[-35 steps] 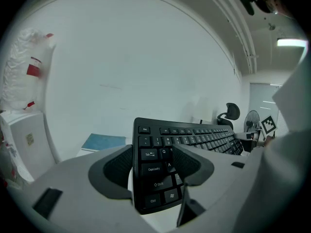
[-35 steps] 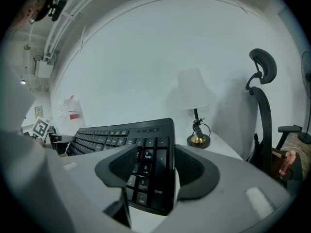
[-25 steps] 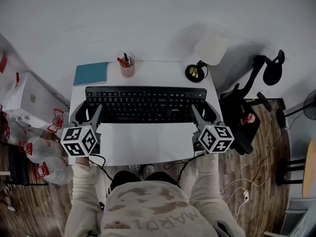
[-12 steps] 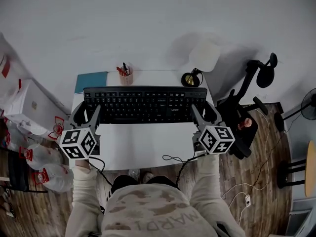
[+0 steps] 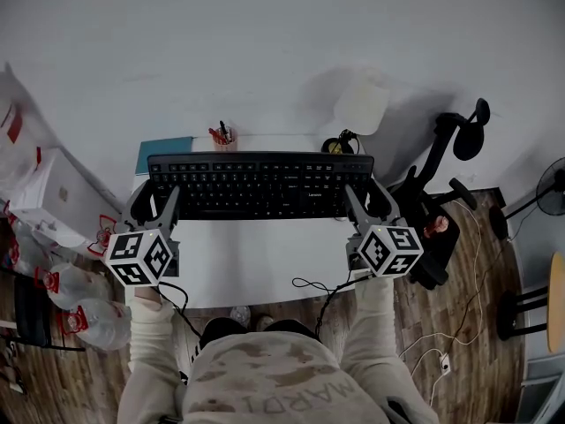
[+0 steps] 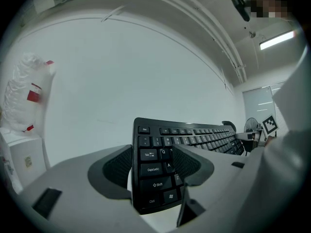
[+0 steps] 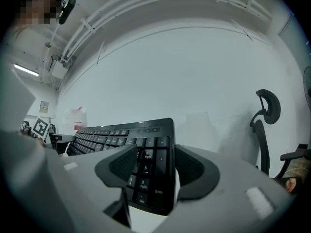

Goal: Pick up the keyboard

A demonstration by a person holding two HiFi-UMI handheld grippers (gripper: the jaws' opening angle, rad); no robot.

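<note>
Left tool (image 5: 157, 201) grips the keyboard (image 5: 260, 184) at its Shift-and-Ctrl end and right tool (image 5: 370, 201) at its numpad end, both with jaws wide across its depth. It hangs level between them above the white worktop (image 5: 256, 268), with a pen cup (image 5: 224, 137) behind.
</note>
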